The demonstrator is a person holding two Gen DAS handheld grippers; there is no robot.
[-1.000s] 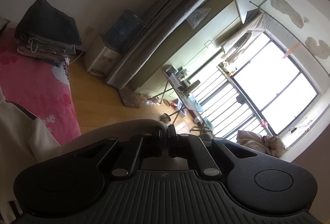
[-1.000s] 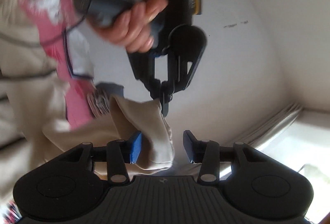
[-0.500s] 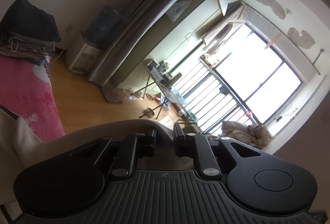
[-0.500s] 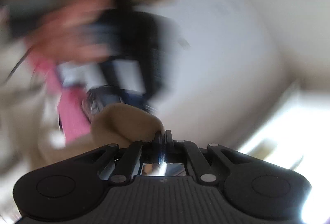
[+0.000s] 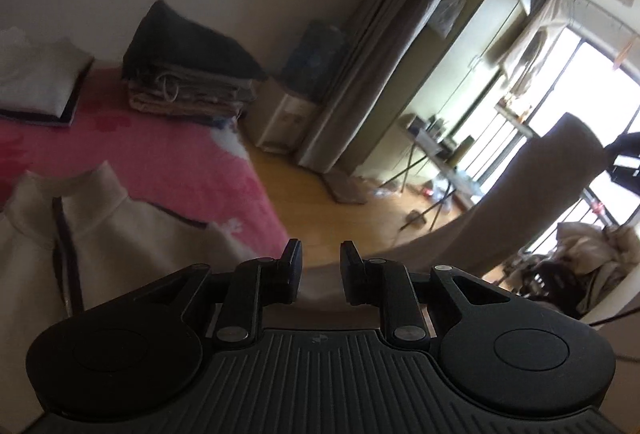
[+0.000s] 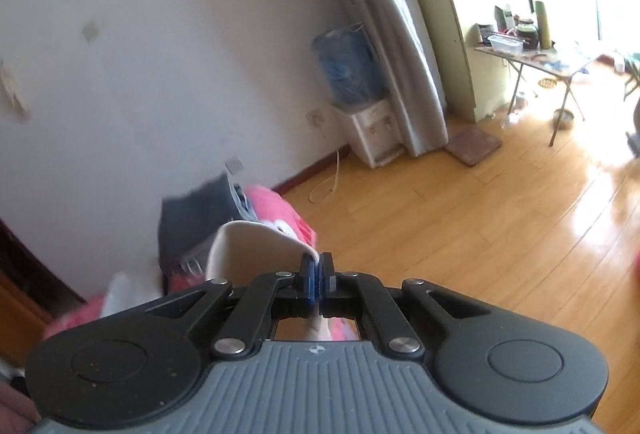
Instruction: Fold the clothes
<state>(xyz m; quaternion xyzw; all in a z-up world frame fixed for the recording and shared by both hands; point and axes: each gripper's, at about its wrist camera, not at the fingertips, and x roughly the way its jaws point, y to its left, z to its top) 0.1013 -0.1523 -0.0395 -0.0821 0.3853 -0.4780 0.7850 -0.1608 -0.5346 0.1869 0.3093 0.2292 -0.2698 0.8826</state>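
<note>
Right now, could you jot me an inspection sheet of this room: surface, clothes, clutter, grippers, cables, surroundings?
Surface: pink blanket on a bed.
Job's things: cream jacket lying flat, its sleeve lifted; stack of folded clothes.
Clutter: white pillow.
Grippers: left gripper open, nothing held; right gripper shut on the sleeve.
Cables: white cord on the floor.
Surroundings: water dispenser, curtain, folding table, wooden floor.

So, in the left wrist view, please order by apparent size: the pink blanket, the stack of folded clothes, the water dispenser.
1. pink blanket
2. stack of folded clothes
3. water dispenser, though it stands farther away, so its real size is uncertain.
</note>
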